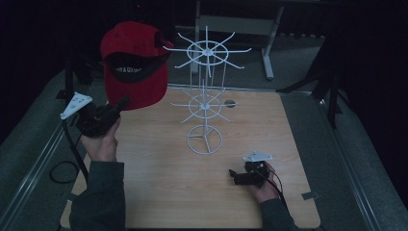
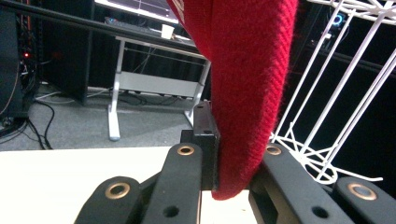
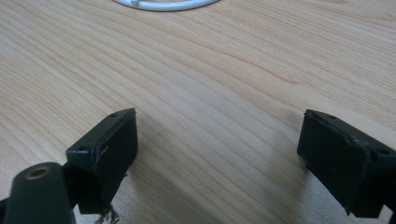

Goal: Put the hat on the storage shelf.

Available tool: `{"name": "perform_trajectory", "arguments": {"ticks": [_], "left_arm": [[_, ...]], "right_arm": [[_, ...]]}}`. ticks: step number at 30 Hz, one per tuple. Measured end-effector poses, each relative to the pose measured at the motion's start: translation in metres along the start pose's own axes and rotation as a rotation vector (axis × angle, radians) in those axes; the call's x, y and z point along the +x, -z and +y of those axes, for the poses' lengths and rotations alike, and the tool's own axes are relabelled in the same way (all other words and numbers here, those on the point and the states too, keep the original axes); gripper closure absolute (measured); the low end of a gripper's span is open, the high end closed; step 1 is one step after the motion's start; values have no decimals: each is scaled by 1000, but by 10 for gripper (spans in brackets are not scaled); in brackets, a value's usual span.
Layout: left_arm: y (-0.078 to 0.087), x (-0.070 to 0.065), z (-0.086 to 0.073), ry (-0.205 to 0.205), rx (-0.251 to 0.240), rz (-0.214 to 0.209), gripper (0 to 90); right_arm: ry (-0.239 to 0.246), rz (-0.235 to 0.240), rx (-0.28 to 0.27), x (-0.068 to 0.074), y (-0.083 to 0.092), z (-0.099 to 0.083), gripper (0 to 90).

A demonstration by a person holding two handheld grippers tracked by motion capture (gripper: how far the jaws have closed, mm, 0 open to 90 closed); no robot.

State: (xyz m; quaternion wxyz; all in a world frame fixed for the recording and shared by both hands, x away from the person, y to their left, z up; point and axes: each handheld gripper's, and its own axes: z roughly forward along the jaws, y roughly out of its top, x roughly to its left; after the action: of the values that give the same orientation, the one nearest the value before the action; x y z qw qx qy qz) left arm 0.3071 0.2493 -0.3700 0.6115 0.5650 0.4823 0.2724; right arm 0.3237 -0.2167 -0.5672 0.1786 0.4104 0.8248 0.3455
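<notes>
Red cap [image 1: 134, 65] is hanging in the air over the desk's [image 1: 159, 192] far-left corner, opening facing you. Your left hand-held gripper [image 1: 120, 107] is clamping its lower edge. White wire rack [image 1: 206, 91] is standing just right of it. Your right hand-held gripper [image 1: 234, 176] is resting low over the desk, jaws apart.

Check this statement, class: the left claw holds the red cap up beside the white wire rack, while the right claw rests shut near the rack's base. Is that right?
One detail is wrong. The right claw is open, not shut: the right gripper view shows its jaws wide apart over bare wood. The rest stands: the left claw holds the red cap up beside the white wire rack.
</notes>
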Motion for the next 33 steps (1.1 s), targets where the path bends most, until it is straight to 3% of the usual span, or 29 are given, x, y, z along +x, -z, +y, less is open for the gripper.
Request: {"name": "perform_trajectory", "arguments": {"ticks": [8, 33], "left_arm": [[0, -3, 4, 0, -12, -5, 855], [8, -6, 11, 75, -85, -63, 855]], "right_arm": [[0, 1, 0, 0, 0, 0, 121], [0, 1, 0, 0, 0, 0, 121]]}}
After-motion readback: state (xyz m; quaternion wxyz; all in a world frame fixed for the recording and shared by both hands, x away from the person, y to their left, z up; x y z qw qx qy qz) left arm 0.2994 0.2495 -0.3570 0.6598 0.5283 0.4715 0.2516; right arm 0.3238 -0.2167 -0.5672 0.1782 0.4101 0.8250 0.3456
